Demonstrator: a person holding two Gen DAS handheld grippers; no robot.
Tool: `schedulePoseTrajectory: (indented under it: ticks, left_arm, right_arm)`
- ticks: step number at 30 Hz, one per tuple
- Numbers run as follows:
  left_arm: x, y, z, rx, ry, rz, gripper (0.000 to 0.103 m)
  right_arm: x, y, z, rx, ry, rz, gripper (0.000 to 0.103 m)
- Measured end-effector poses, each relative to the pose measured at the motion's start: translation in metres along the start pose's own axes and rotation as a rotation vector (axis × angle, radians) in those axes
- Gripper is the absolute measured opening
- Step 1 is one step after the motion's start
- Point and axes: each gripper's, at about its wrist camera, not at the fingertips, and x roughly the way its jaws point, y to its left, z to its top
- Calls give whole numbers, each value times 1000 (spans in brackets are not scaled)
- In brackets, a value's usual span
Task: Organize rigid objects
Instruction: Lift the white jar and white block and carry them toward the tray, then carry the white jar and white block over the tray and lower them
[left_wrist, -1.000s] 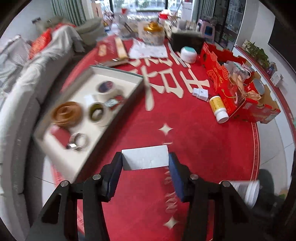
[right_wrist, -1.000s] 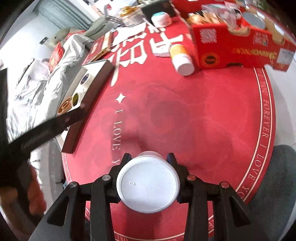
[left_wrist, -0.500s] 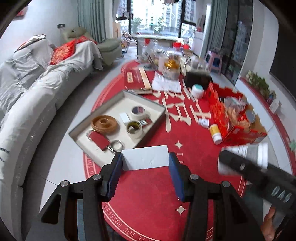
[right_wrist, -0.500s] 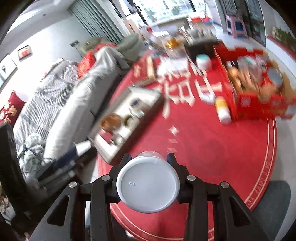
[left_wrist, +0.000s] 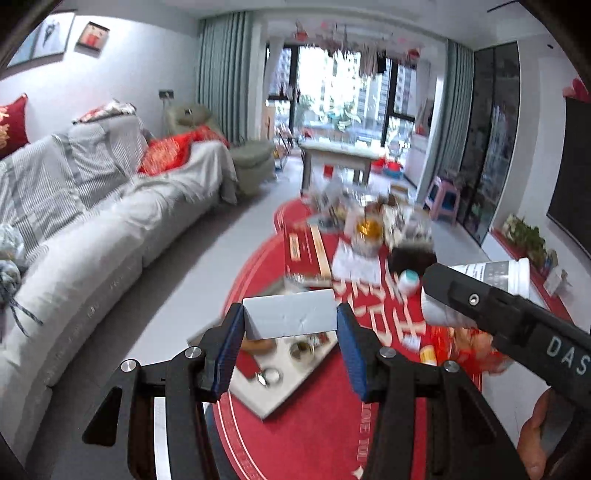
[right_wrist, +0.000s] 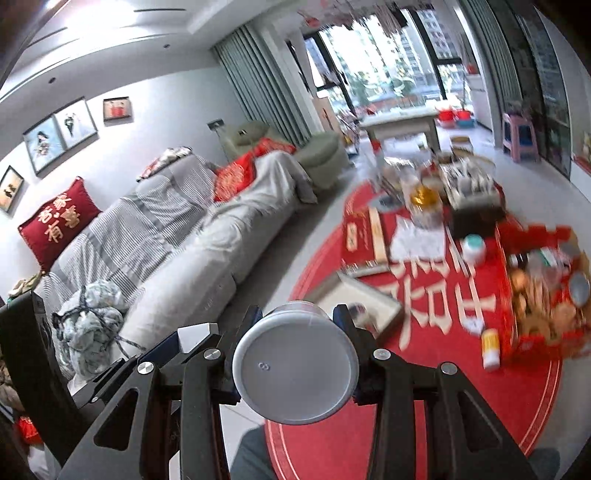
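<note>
My left gripper (left_wrist: 290, 332) is shut on a small white box (left_wrist: 295, 314), held well above the round red rug (left_wrist: 317, 435). My right gripper (right_wrist: 297, 314) is shut on a white lidded jar (right_wrist: 295, 369), lid toward the camera. In the left wrist view the same jar (left_wrist: 495, 271) shows at the right, in the black right gripper. In the right wrist view the box (right_wrist: 194, 334) shows at the lower left. Below both, a shallow white tray (left_wrist: 273, 400) on the rug holds tape rolls and other small items.
A grey covered sofa (left_wrist: 92, 240) runs along the left. On the rug lie a red gift box (right_wrist: 535, 295) full of items, a yellow bottle (right_wrist: 490, 349), a teal-lidded jar (right_wrist: 474, 248) and papers. A low table (left_wrist: 340, 155) stands by the window.
Both grippers have risen and tipped upward, so the views now take in the room instead of only the rug. The box and the jar stay gripped. The right gripper has come into the left view.
</note>
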Motion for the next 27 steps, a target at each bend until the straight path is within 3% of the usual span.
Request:
schedulePoseTrajectory:
  ticks: [4, 7, 19, 27]
  left_arm:
    - [-21, 1, 21, 7, -72, 25, 53]
    - [-27, 3, 25, 23, -101, 87, 53]
    - [12, 33, -9, -37, 28, 155, 54]
    - [25, 39, -16, -55, 57, 171, 54]
  right_arm:
    - [-10, 15, 24, -11, -58, 4, 41]
    - [-8, 26, 27, -27, -74, -10, 41]
    - [21, 14, 13, -3, -12, -15, 41]
    - [36, 2, 12, 15, 16, -33, 38]
